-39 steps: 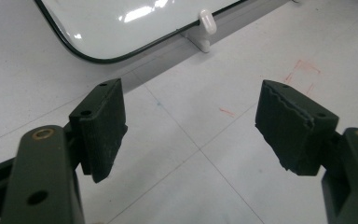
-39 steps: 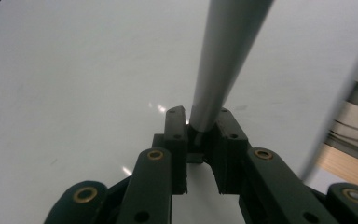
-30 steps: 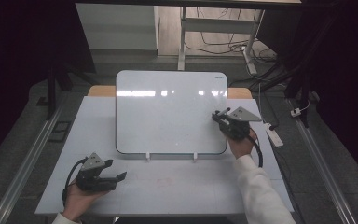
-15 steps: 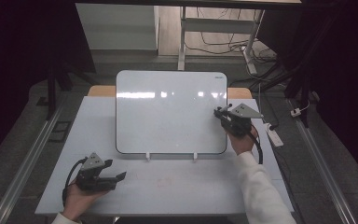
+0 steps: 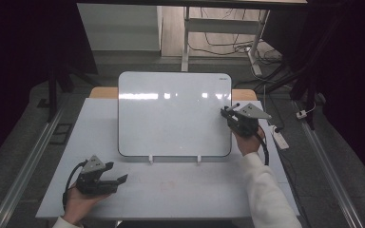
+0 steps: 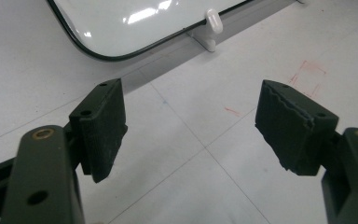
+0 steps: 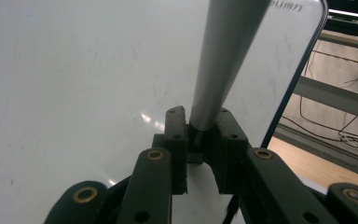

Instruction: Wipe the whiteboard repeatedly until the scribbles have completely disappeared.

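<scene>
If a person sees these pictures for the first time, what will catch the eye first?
First the large whiteboard, propped blank in the middle of the pale table. Next the right gripper at the board's right edge, shut on a grey marker that points at the board. The left gripper rests near the table's front left, jaws open with nothing between them.

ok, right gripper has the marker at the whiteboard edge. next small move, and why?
Probably ease the marker tip leftward onto the whiteboard face. The right gripper is clamped on it by the board's right edge, the board looks blank, and the left gripper rests open on the table.
</scene>
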Available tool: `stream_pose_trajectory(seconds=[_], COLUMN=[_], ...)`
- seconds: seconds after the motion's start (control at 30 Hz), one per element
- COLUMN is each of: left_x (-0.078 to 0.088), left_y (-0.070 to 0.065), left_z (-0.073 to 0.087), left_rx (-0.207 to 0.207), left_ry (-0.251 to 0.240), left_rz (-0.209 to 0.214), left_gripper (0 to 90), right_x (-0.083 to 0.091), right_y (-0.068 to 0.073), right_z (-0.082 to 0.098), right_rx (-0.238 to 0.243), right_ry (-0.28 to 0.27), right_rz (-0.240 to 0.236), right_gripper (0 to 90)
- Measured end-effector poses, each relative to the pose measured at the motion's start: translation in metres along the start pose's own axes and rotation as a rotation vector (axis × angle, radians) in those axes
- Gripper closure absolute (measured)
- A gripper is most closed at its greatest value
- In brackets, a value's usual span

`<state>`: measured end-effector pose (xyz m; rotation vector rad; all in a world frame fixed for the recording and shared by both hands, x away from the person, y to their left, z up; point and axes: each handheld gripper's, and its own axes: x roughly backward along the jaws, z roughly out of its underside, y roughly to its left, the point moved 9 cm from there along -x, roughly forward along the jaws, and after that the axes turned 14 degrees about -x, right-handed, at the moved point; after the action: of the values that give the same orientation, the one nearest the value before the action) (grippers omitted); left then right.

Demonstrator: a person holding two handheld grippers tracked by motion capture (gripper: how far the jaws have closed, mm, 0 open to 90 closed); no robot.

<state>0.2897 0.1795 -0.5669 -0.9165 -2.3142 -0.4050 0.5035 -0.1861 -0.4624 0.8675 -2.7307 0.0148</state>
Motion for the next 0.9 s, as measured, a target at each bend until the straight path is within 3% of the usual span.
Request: stream_pose_trajectory(seconds=[0.2,0.27,0.37,0.5,0.57,0.6,0.67,0.77,0.83,0.9], left_x=[0.0,0.0,-0.001,-0.001,0.0,0.0,-0.001,-0.001,-0.002,-0.001], left_y=[0.001,0.001,0.002,0.0,0.001,0.001,0.002,0.002,0.001,0.0], left_z=[0.001,0.001,0.001,0.001,0.001,0.001,0.0,0.0,-0.001,-0.002], left_rx=[0.002,0.003,0.003,-0.004,-0.003,0.0,0.001,-0.001,-0.005,-0.008], left_ry=[0.001,0.0,0.002,0.003,0.002,0.001,0.0,0.001,-0.001,-0.004], left_rz=[-0.002,-0.003,-0.001,-0.001,-0.002,-0.003,-0.004,-0.004,-0.003,-0.006], left_gripper=[25.3,25.3,25.3,25.3,25.3,25.4,25.4,25.4,25.4,25.4], right_x=[-0.01,-0.01,-0.01,-0.006,-0.007,-0.007,-0.008,-0.01,-0.007,-0.003], right_y=[-0.003,0.003,0.008,-0.013,-0.015,-0.013,-0.003,0.026,0.035,0.035], right_z=[-0.013,-0.011,-0.006,-0.017,-0.019,-0.018,-0.012,0.009,0.018,0.021], right_rx=[-0.04,-0.03,0.034,-0.045,-0.046,-0.04,-0.047,0.031,0.034,0.029], right_ry=[-0.033,-0.02,0.012,-0.032,-0.033,-0.033,-0.008,0.072,0.097,0.11], right_rz=[-0.003,-0.018,-0.022,0.034,0.04,0.046,-0.005,-0.101,-0.121,-0.11], right_gripper=[77.8,77.9,77.8,77.8,77.8,77.8,77.8,77.8,77.8,77.8])
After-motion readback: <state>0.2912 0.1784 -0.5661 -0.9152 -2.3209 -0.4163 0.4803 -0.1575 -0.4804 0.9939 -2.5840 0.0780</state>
